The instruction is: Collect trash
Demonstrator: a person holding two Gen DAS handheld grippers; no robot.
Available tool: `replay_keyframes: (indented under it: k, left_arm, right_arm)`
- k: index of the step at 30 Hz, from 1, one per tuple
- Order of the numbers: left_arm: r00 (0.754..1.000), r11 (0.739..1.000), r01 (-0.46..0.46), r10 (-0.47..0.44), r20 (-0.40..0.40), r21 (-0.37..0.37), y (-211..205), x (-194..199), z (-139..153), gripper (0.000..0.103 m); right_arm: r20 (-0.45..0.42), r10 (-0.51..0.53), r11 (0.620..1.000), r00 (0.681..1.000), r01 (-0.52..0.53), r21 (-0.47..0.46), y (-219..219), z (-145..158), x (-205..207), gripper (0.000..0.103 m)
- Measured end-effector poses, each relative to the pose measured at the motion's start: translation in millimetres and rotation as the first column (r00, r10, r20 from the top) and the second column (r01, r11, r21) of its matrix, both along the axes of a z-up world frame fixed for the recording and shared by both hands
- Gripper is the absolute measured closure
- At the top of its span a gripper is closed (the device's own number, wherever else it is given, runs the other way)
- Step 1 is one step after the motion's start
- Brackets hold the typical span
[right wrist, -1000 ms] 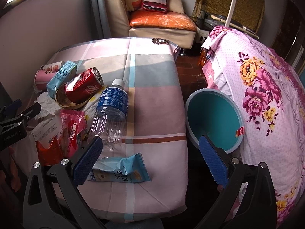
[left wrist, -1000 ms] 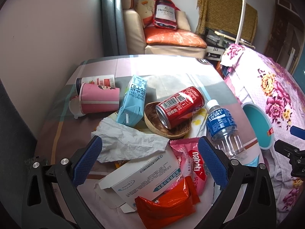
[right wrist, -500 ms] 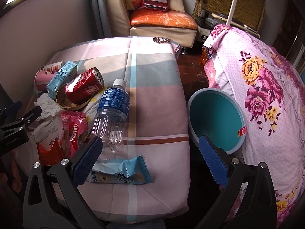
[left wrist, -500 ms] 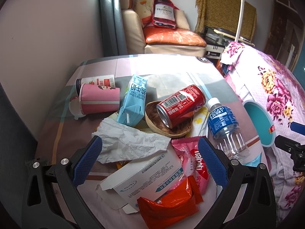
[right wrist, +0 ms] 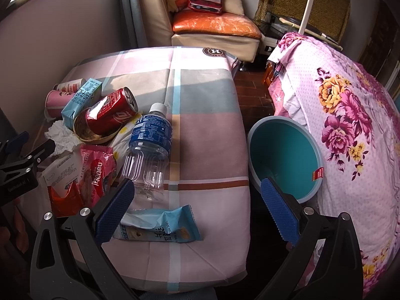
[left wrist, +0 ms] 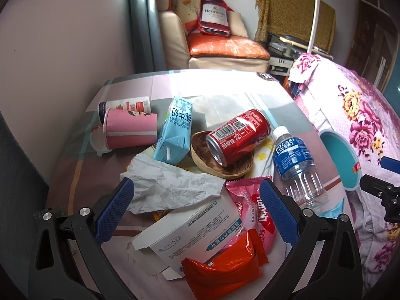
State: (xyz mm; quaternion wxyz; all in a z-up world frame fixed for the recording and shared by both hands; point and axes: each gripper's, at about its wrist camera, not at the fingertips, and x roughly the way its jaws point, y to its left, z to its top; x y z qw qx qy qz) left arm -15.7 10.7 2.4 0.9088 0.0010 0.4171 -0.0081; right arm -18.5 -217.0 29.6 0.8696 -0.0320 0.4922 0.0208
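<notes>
A heap of trash lies on the cloth-covered table [right wrist: 205, 135]. It holds a red can [left wrist: 237, 135] in a wooden bowl [left wrist: 232, 170], a blue milk carton [left wrist: 175, 135], a pink cup [left wrist: 130, 132], crumpled paper [left wrist: 172, 187], a white box [left wrist: 195, 230], a pink wrapper [left wrist: 252, 207] and a red wrapper [left wrist: 222, 270]. A clear bottle [right wrist: 150, 140] and a light blue wrapper [right wrist: 160, 227] lie nearer the right. My left gripper [left wrist: 197, 215] is open above the box and wrappers. My right gripper [right wrist: 197, 210] is open over the table's near right edge. A teal bin [right wrist: 282, 160] stands on the floor.
A bed with a floral pink cover [right wrist: 350, 115] stands right of the bin. A cream sofa with an orange cushion [right wrist: 215, 22] is behind the table. A wall [left wrist: 62, 50] runs along the table's left side.
Both views have shifted slightly; the trash sits a little higher and farther in the frames. Nothing was taken hold of, and both grippers stay open.
</notes>
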Motion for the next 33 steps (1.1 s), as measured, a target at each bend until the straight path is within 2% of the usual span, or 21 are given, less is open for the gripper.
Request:
replay_keyframes:
  k: [33]
  left_arm:
    - [1.0, 1.0, -0.002, 0.002, -0.014, -0.008, 9.6, 0.1, -7.7, 0.003]
  right_arm:
    - [-0.017, 0.009, 1.0, 1.0, -0.009, -0.022, 7.4, -2.4, 6.4, 0.006]
